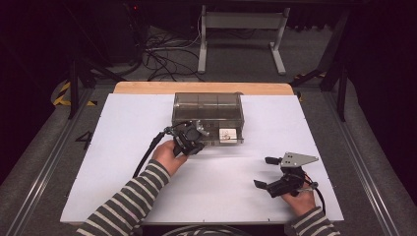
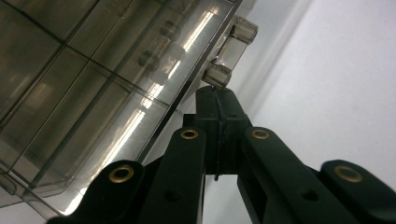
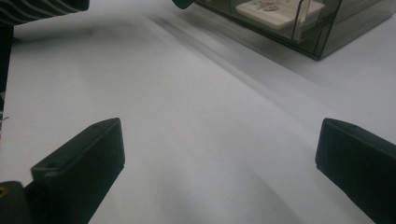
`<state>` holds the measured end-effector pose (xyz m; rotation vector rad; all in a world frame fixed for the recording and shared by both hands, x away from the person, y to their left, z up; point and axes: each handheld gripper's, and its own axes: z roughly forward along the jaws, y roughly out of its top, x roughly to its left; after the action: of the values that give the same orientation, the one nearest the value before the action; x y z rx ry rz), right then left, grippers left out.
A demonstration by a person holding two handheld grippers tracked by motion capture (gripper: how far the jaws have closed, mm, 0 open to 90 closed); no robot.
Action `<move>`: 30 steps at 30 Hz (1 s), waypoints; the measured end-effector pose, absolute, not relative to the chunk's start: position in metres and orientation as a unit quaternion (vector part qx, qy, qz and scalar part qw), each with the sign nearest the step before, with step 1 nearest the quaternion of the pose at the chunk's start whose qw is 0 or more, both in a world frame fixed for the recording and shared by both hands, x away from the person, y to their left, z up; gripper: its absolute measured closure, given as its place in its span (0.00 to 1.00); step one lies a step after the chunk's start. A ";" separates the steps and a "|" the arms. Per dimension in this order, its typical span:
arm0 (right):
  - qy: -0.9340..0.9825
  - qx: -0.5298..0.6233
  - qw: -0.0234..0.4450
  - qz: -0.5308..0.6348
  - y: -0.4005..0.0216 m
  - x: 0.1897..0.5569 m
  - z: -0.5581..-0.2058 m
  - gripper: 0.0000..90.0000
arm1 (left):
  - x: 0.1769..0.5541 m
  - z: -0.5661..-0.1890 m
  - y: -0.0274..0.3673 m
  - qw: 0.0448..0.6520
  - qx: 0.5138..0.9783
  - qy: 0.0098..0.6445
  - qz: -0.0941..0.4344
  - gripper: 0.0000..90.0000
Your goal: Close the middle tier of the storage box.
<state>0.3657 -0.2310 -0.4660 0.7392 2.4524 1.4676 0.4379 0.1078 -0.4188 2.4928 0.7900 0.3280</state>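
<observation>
My left gripper (image 2: 219, 100) has its jaws pressed flat together, nothing between them, and the closed tip sits right under the small clear latch (image 2: 231, 51) on the edge of the smoky plastic organizer box (image 1: 208, 112); from the left gripper view I cannot tell whether the tip actually touches the latch or stops just short of it. In the high view that same gripper (image 1: 194, 140) rests at the box's front wall, left of centre, with my left hand (image 1: 167, 155) behind it. My right gripper (image 1: 270, 172) stands with its jaws wide apart and empty, hovering over bare white table (image 1: 221, 196) well to the right and nearer me, apart from the box. The box sits toward the far side of the table, lid down over its divided compartments, and a small white card-like item (image 1: 227, 134) lies in the front compartment at the right; the right gripper view also shows it (image 3: 275, 10) behind the clear wall. As I judge it, the work is at its start: I am at the latch, meaning to pry or push it loose. The lid looks closed, the white item is untouched, and opening the box and reaching in are left to do.
</observation>
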 end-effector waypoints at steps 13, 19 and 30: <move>0.827 0.249 0.094 0.495 -0.231 0.366 -0.466 0.02 | 0.449 -0.423 0.114 0.280 0.897 0.324 0.109 1.00; 0.827 0.248 0.094 0.495 -0.231 0.366 -0.466 0.02 | 0.454 -0.424 0.116 0.291 0.889 0.338 0.106 1.00; 0.828 0.247 0.093 0.495 -0.231 0.366 -0.466 0.02 | 0.460 -0.426 0.120 0.309 0.874 0.359 0.109 1.00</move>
<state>0.3656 -0.2308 -0.4660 0.7333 2.4555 1.4700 0.4601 0.1203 -0.4260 2.3105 0.9492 0.2872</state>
